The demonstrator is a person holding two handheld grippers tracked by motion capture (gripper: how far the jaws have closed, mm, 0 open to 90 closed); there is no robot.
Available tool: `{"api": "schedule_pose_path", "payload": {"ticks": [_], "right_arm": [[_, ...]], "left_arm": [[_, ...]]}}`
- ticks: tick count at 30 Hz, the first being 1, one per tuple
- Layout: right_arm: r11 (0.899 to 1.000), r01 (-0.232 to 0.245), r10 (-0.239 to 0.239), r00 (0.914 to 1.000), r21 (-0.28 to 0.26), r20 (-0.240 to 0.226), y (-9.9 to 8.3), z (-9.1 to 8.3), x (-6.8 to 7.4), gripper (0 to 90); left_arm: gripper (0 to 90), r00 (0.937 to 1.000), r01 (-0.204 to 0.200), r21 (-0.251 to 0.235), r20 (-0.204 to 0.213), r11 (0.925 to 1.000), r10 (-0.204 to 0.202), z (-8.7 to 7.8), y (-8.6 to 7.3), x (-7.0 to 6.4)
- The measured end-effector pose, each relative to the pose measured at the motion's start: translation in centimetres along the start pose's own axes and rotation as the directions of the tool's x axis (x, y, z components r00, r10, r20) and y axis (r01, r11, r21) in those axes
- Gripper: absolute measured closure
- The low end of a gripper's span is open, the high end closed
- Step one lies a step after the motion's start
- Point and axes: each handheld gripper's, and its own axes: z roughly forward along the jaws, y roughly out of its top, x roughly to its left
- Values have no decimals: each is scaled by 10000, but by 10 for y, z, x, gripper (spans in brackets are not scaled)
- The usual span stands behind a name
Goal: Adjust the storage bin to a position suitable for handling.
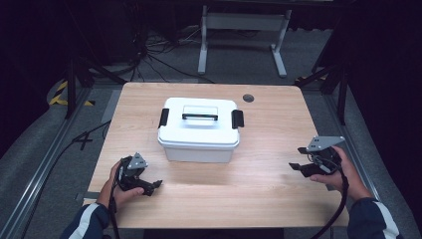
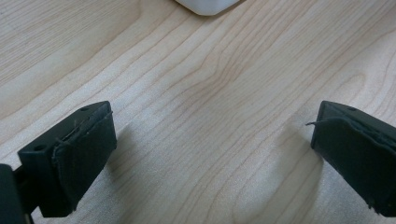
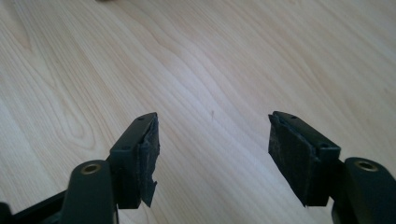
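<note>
- My left hand-held gripper (image 1: 155,184) is released, its jaws spread wide with bare wood between them; in the left gripper view (image 2: 212,154) nothing lies in the gap.
- It sits low over the near-left part of the counter (image 1: 259,179), my left hand (image 1: 119,186) wrapped around its body, its jaws pointing to the right along the counter.
- My right hand-held gripper (image 1: 297,158) is also released; in the right gripper view (image 3: 212,154) the two black pads stand apart over plain wood grain, holding nothing.
- It is near the counter's right edge, gripped by my right hand (image 1: 341,172), jaws aimed left, and its cable trails down off the near edge.
- The white storage box (image 1: 199,130) stands between the two and farther from me, around the middle of the counter, well apart from both.
- Its lid is on, with a dark carry handle (image 1: 199,117) lying across the top and a black latch (image 1: 163,118) on each short end.
- A rounded white corner of the box (image 2: 208,5) shows at the top of the left gripper view.
- A small dark round cap (image 1: 248,98) is set in the counter behind the box.
</note>
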Motion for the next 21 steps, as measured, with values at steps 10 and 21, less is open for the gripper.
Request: {"api": "schedule_pose_path", "payload": {"ticks": [10,21], "right_arm": [[9938,1113,-1114,9937,-72,-138,60,-10,2,359],[9741,2262,-2262,9736,-38,-295,132,-7,4,374]], "left_arm": [[5,10000,0,28,-8,10000,0,0,0,0],[6,10000,36,-1,21,10000,-36,0,0,0]]}}
